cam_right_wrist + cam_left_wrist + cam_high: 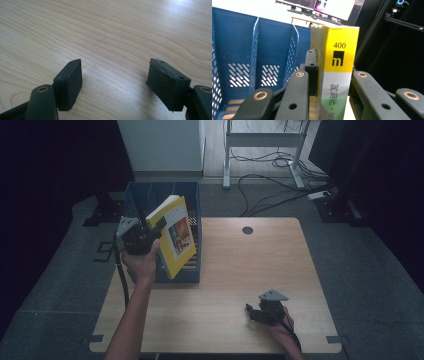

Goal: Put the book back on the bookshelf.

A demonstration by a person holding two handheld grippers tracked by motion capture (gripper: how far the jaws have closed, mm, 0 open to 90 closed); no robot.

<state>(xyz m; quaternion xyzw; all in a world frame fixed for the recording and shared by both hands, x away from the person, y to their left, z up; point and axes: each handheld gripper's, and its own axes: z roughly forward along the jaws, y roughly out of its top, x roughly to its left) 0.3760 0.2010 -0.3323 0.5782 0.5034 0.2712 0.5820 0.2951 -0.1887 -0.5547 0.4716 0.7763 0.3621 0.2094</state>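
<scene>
One yellow book point(176, 236) is held tilted above the one blue file rack point(192, 195) that stands at the far left of the wooden table point(250, 265). The left gripper point(150, 231) pinches the book, its two jaws pressed against either side near the spine; the left gripper view shows the spine point(339, 67) between them, printed "400" over an "m". In that view the rack point(242, 50) shows three compartments, parted by two perforated dividers. The right gripper point(250, 312) rests low at the near right of the table, well apart from the book, its two jaws spread wide with bare wood point(112, 37) between them.
</scene>
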